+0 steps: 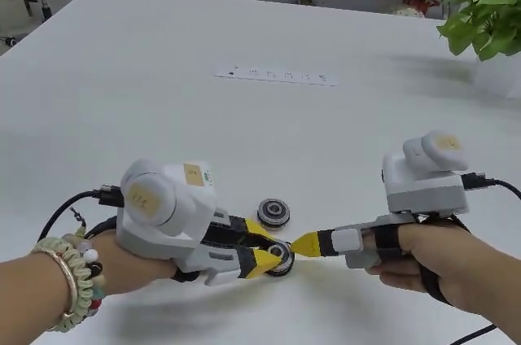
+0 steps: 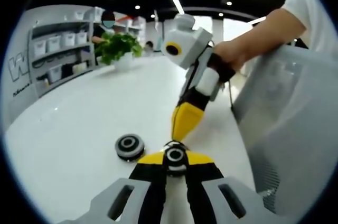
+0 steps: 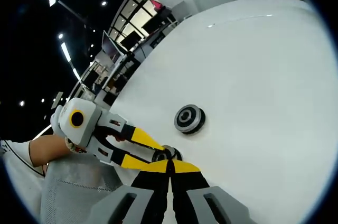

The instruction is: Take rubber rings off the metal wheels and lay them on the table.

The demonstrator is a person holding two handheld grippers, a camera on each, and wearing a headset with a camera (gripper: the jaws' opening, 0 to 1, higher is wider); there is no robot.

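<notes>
Left gripper (image 2: 175,158): jaws clamped on a wheel (image 2: 175,154), one yellow tip on each side. The wheel sits right at the tips, hub facing my left gripper view. In the head view it's held low, at or just off the table (image 1: 244,117); I can't tell which.

Right gripper (image 3: 169,166): jaws pressed together, only a thin seam between the yellow tips. The tips butt against the rim of the held wheel, on the side opposite the left gripper. I can't tell whether any rubber is pinched between them, the contact spot is too small to read.

Second wheel (image 1: 273,212) lies flat on the table just beyond the held one, apart from both grippers, with its black ring (image 1: 262,211) on.

Poses, head view: the two grippers point at each other nose to nose, both nearly level with the table. The left one comes in from the left, with the left hand (image 1: 134,268) wrapped round the grip, beaded bracelets (image 1: 73,280) on the wrist and a black cable (image 1: 69,207) looping off behind. The right one comes in from the right, with the right hand (image 1: 440,259) under the body and a black strap across the fingers.

Farther out: a power strip (image 1: 277,76) lies mid-table and a plant (image 1: 484,3) stands at the far right.
</notes>
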